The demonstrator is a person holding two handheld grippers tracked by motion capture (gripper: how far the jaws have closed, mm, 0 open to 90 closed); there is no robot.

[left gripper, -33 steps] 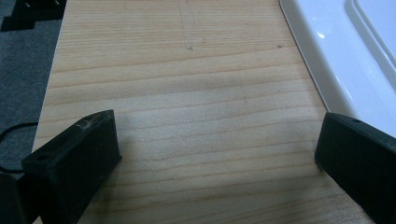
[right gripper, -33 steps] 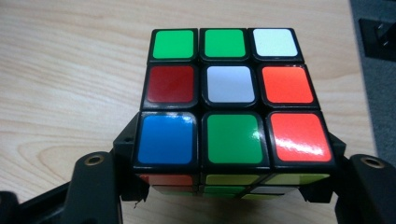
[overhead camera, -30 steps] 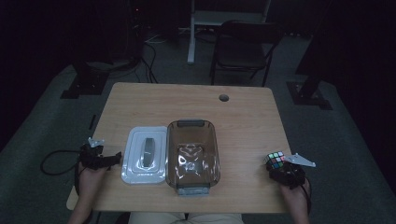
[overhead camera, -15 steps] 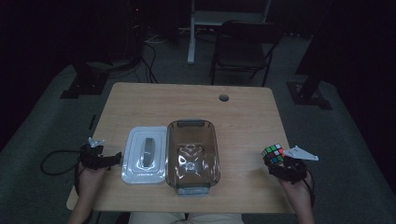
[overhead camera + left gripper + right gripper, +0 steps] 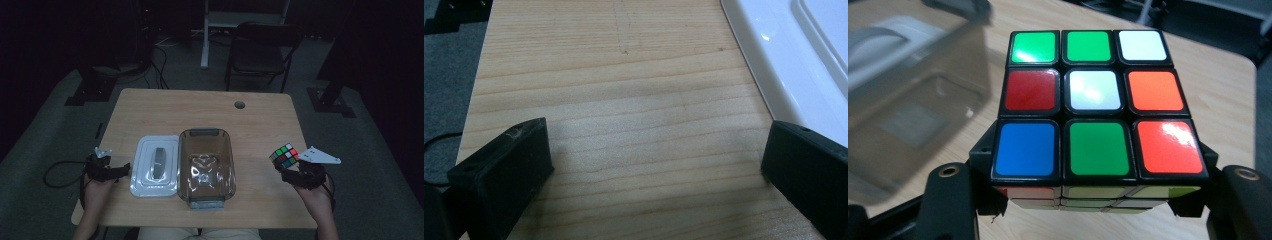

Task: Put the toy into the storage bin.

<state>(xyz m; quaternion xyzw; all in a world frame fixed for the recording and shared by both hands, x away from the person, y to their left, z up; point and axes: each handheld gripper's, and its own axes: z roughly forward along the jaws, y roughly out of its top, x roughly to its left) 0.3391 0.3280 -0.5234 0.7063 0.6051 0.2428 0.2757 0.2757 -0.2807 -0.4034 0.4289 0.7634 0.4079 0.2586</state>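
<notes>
Wooden table [image 5: 165,112] carries white lid [image 5: 155,172], clear container [image 5: 206,167].

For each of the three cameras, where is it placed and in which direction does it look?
High view: above the person's side, looking forward and down on the table; both hands show, left gripper and right gripper.
Left gripper view: on the left gripper, looking along its open jaws at bare tabletop and the white lid.
Right gripper view: on the right gripper, looking at the puzzle cube it clamps.
Shared: the cube and the clear container appear in the high and right gripper views.
</notes>
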